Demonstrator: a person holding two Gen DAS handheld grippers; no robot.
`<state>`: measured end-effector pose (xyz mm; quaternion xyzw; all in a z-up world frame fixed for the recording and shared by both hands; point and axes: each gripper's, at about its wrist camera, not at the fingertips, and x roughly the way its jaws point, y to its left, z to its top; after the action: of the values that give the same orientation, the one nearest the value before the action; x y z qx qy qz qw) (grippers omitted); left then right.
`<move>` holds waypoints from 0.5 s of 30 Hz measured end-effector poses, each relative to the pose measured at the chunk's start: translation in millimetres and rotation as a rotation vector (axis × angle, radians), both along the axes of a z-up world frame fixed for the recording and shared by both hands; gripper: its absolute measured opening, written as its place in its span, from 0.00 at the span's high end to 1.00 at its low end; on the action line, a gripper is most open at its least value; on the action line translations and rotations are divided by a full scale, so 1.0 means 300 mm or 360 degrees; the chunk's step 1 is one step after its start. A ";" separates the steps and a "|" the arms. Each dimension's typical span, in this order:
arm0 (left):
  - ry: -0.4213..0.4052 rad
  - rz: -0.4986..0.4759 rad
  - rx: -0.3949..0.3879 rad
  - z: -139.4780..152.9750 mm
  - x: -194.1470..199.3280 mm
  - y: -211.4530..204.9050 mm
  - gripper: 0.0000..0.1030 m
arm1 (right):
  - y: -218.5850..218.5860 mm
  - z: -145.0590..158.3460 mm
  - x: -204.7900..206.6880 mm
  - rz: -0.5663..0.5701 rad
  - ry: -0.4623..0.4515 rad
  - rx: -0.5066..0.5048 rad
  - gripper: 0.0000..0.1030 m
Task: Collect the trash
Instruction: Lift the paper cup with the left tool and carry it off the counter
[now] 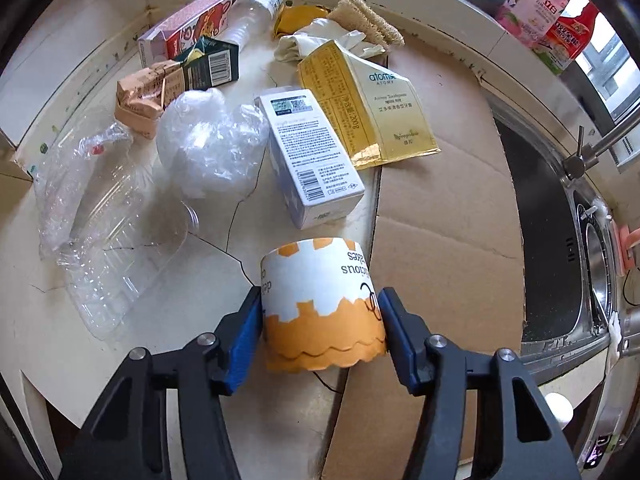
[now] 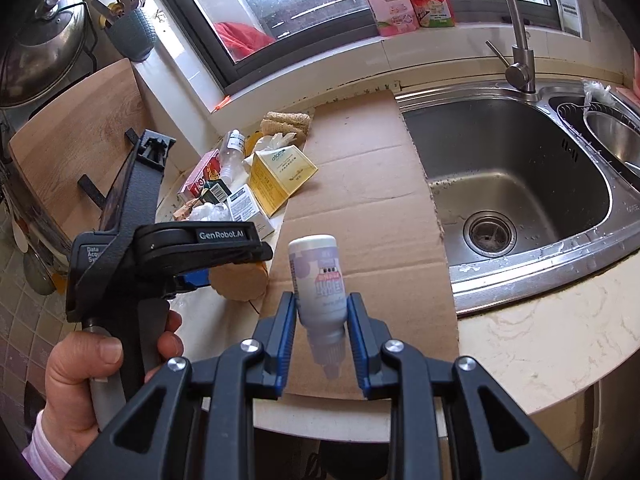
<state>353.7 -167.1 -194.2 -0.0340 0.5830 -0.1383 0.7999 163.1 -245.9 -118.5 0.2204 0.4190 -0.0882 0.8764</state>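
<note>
Worktop carried a cardboard sheet beside the sink. Trash pile sat on the side of the cardboard away from the sink. Your left gripper had its jaws clamped on the orange-and-white paper cup at the cardboard's edge. Your right gripper was clamped on a small bottle above the cardboard.

1. Pale stone countertop – cracked, with a sink set in it.
2. Flattened cardboard sheet lies beside the sink.
3. Directly on the counter – white box, crumpled clear plastic, small cartons.
</note>
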 end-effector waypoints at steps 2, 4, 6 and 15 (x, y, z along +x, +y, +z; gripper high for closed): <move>-0.0016 0.0006 -0.0021 0.003 -0.003 0.008 0.50 | -0.002 -0.005 0.000 -0.0001 0.0002 0.0008 0.75; -0.0030 0.0013 -0.0037 0.010 -0.016 0.023 0.51 | -0.002 -0.008 -0.002 0.0000 0.0003 0.0015 0.75; -0.0047 0.0009 -0.0036 0.022 -0.030 0.035 0.51 | -0.001 -0.009 -0.006 0.0002 0.0006 0.0011 0.75; -0.0153 -0.0004 -0.0062 0.152 -0.196 0.150 0.51 | 0.033 0.018 -0.059 0.0064 -0.0008 0.0023 0.75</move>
<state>294.9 -122.0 -148.6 -0.0421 0.5410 -0.1521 0.8261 145.4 -236.0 -113.2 0.2184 0.4219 -0.0671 0.8774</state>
